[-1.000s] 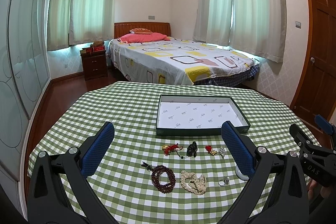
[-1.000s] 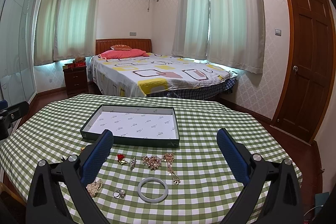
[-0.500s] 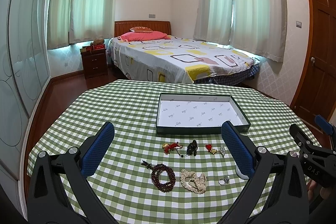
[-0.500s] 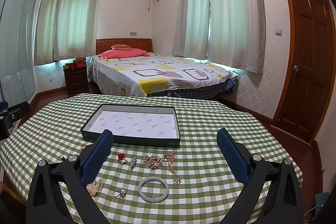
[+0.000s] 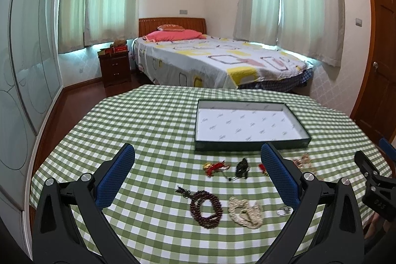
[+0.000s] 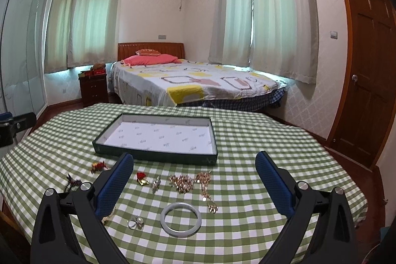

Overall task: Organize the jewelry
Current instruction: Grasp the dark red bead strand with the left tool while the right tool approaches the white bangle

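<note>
**Jewelry laid out, tray waiting**

Jewelry lies in two loose rows on the green-and-white checked tablecloth [image 6: 247,189], just in front of the shallow dark-green tray with white printed lining [image 6: 158,135], which holds nothing yet. The left gripper [image 5: 198,170] hangs spread wide and empty above the dark red bead bracelet [image 5: 205,208] and the cream pearl strand [image 5: 245,209]. The right gripper [image 6: 195,172] is likewise released and empty, over the pale jade bangle [image 6: 180,219], the small silver ring [image 6: 135,222] and the tangled gold chains [image 6: 188,183].

Nothing is grasped, so the first pick seems to be the step in hand. The bangle looks the easiest start: descend straight, close across one side of its rim, lift clear before carrying it over the tray wall. The chains will likely snag their neighbours, so pinch one bunched knot and raise it slowly.
</note>
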A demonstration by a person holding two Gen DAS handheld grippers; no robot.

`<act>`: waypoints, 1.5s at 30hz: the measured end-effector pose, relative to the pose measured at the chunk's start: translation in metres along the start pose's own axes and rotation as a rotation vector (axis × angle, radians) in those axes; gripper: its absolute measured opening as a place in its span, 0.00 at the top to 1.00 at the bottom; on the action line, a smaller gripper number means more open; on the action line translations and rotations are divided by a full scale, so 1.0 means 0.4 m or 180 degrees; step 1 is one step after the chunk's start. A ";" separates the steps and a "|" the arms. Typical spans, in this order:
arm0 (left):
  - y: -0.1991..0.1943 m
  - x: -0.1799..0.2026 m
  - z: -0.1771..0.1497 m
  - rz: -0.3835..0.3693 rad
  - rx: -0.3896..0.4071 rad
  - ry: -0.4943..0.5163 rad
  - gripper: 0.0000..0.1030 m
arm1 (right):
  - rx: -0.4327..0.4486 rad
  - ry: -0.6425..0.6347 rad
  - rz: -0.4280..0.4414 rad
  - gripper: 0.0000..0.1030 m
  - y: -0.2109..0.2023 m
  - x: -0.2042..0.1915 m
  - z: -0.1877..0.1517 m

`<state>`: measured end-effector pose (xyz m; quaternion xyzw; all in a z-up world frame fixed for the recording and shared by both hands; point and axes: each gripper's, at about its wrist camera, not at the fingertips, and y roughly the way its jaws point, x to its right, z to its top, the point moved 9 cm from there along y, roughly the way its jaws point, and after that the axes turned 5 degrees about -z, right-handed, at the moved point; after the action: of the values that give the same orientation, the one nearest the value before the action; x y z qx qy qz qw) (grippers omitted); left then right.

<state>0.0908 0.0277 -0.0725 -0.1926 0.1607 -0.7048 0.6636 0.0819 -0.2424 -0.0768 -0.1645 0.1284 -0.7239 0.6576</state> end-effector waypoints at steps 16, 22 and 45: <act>0.239 -0.042 -0.247 -0.0005 -0.0927 -0.0197 0.04 | -0.0476 -0.0108 0.0120 0.07 0.136 -0.016 -0.164; 0.279 -0.052 -0.293 0.0055 -0.1061 -0.0252 0.04 | -0.0633 -0.0070 0.0156 0.07 0.170 -0.022 -0.206; 0.285 -0.052 -0.325 0.0115 -0.1070 -0.0146 0.37 | -0.0868 -0.0016 0.0195 0.07 0.203 -0.020 -0.248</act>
<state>0.1283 0.0371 -0.2423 -0.3140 0.2646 -0.6513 0.6381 0.1161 -0.2457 -0.2006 -0.2502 0.2289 -0.6789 0.6512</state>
